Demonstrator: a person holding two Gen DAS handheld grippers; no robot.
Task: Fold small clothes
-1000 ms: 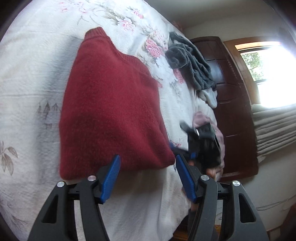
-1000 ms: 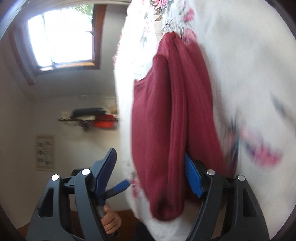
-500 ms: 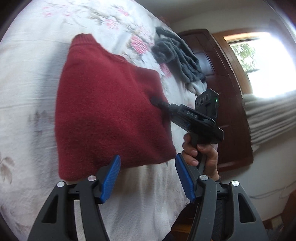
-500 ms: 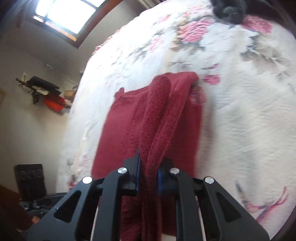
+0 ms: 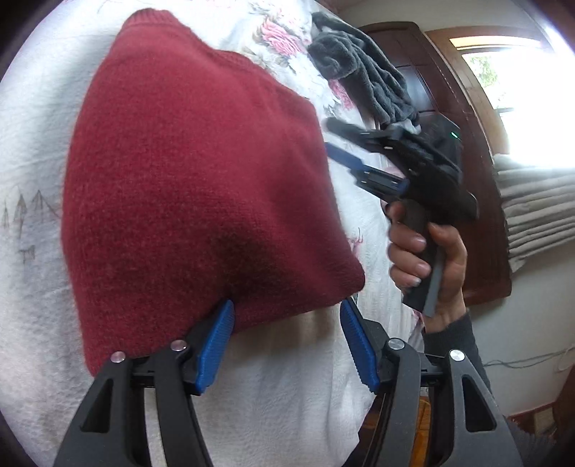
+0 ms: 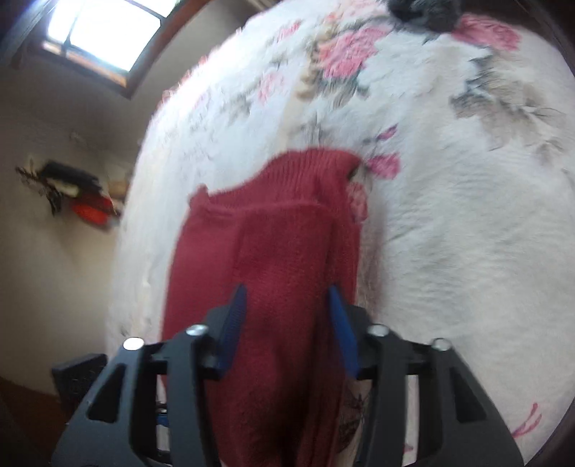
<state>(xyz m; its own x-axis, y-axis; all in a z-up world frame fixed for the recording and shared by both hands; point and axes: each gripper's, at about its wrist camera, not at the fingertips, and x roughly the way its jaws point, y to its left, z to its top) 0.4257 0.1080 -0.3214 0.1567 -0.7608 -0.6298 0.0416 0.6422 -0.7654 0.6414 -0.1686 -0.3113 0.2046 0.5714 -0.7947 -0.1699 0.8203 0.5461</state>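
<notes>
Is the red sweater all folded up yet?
Nearly. The red sweater lies folded on the bedspread. Both the left gripper and right gripper are open around it, gripping nothing. The grey garment beyond looks unfolded.

White floral bedspread (image 5: 294,395), red sweater (image 5: 201,186), grey garment (image 5: 363,79) on it

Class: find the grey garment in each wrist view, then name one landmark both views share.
Left wrist: grey garment at upper right, on the bed's far edge.
Right wrist: only a dark scrap at the top edge.
Shared landmark: the red sweater.
</notes>
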